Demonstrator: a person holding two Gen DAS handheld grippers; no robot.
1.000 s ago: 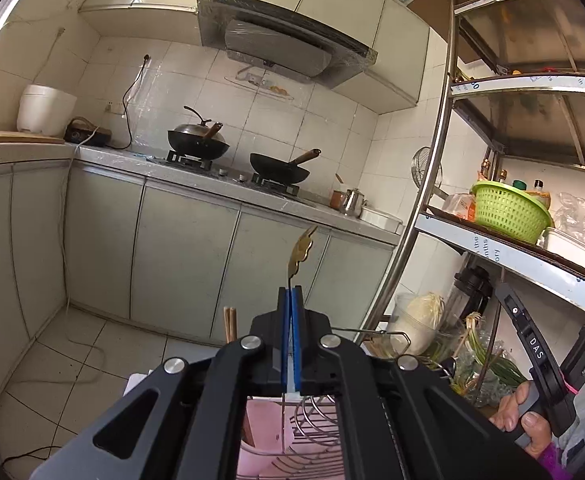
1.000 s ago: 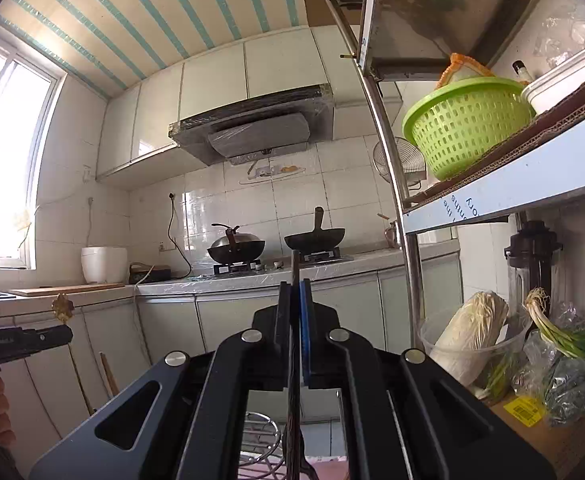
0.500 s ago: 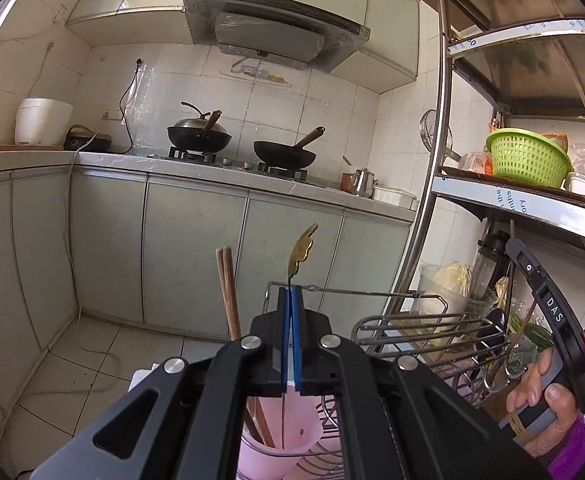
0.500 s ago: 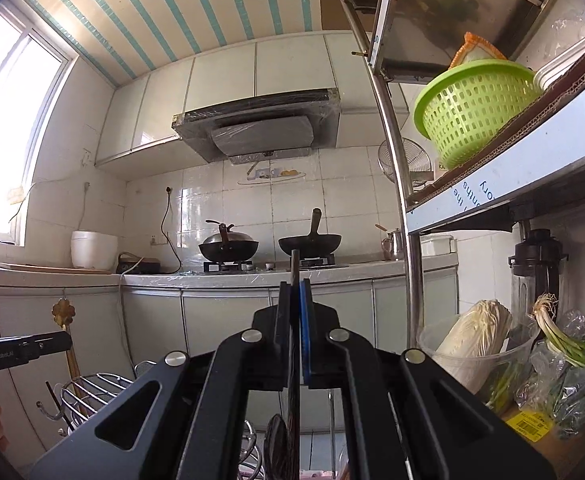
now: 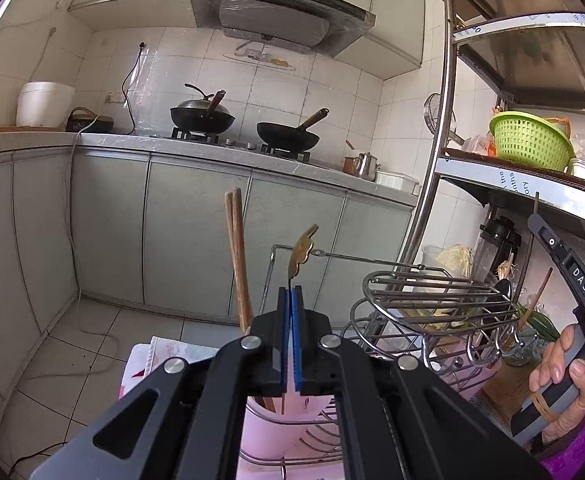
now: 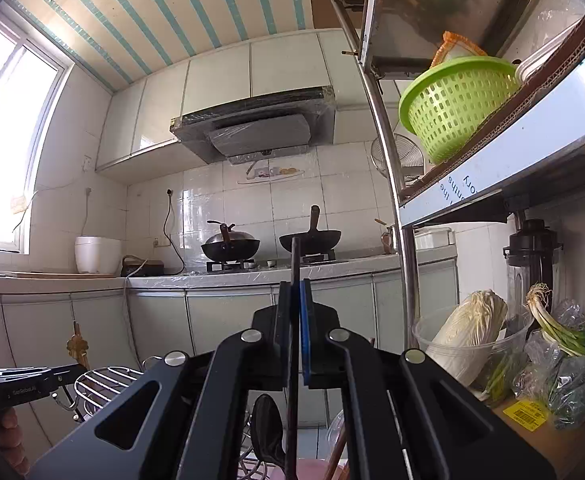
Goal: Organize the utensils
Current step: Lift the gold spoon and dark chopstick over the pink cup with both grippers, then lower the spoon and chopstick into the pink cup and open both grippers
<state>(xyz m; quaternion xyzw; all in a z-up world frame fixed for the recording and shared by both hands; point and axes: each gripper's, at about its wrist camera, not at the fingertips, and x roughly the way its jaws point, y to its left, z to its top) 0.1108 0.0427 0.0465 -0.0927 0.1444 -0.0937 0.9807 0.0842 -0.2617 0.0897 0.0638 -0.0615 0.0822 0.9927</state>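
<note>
My left gripper (image 5: 291, 294) is shut on a thin utensil with a gold leaf-shaped handle end (image 5: 301, 250), held upright over a pink holder cup (image 5: 280, 420) in a wire rack (image 5: 432, 292). A pair of wooden chopsticks (image 5: 237, 256) stands in that cup. My right gripper (image 6: 295, 292) is shut on a dark slim utensil handle (image 6: 294, 256) that runs down between the fingers. A dark spoon (image 6: 266, 420) shows below it. The gold-ended utensil and left gripper also show at the left of the right wrist view (image 6: 77, 346).
A metal shelf unit (image 5: 444, 140) stands at the right with a green basket (image 5: 530, 140). Cabbage in a clear tub (image 6: 472, 336) and bagged greens (image 6: 564, 360) sit below. Counter with two woks (image 5: 244, 120) lies behind.
Both grippers have dropped lower toward the rack. The wire rack, pink cup and chopsticks have risen into the left wrist view. Both stay shut on their utensils.
</note>
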